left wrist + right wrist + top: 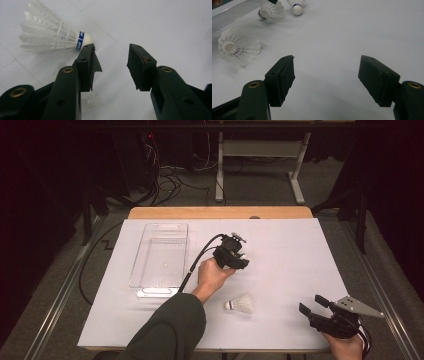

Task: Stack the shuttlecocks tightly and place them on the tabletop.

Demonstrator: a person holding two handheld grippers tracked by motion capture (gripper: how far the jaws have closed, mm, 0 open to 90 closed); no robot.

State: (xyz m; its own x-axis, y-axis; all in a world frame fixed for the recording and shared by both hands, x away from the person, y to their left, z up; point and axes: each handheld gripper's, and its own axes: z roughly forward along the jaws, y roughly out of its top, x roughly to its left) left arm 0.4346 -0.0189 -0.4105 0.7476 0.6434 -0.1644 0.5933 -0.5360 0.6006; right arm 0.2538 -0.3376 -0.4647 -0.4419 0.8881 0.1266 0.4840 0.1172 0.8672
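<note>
Counter (300, 250): white-covered and carries everything listed; it is bare between both pairs of fingers.
Clear tray (145, 245): well off to the side of the left fingers and far from the right ones. It looks empty, though a small speck on its floor is too small to tell.
Left gripper (111, 48): fingers stand moderately apart with nothing between them, tips low over the counter.
Right gripper (311, 303): fingers are wide and empty, parked near the counter's front edge.
Banded shuttlecock (53, 37): lies on its side with its cork just past the tip of one left finger, outside the gap.
Loose shuttlecock (240, 305): lies between the two grippers, ahead and to one side of the right fingers.
Pair of shuttlecocks (270, 10): far ahead of the right fingers; one is blue-banded, likely the banded one above.
Progress: judged at the start, with nothing in the tray and every shuttlecock still to be loaded.
Obstruction: none apparent; the left fingers need shifting sideways to straddle the cork.
</note>
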